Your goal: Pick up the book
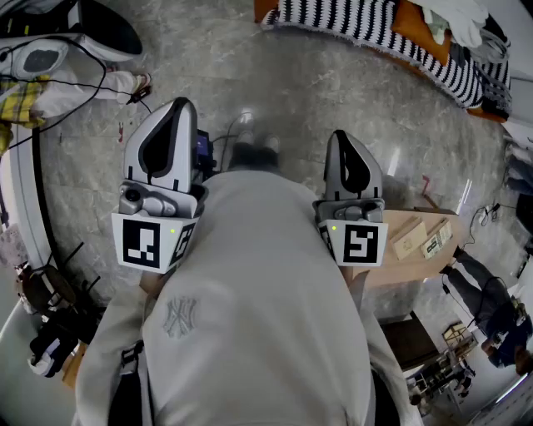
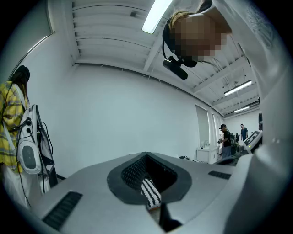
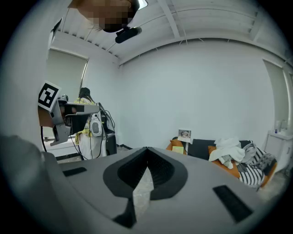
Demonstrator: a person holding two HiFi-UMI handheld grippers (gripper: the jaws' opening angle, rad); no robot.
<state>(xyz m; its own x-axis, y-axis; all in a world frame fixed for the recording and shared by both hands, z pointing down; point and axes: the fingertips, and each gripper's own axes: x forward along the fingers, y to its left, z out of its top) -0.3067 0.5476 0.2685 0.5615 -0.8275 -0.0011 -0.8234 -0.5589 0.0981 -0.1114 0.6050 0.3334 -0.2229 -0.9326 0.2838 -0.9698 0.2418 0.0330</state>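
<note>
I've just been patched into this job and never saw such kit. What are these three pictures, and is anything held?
No robot arm here: a person in a pale sweatshirt carries a hand-held gripper in each hand. The head view comes from a camera on the person's head, looking steeply down: the left hand-held gripper shows at its left, the right hand-held gripper at its right. The other two pictures come from cameras riding on those hand-held grippers, looking along their jaws. Both pairs of jaws are closed, with nothing gripped. Below lie a grey floor, a sofa with a striped cover at the top, and a wooden table at the right bearing flat tan items; I cannot tell what they are.
</note>
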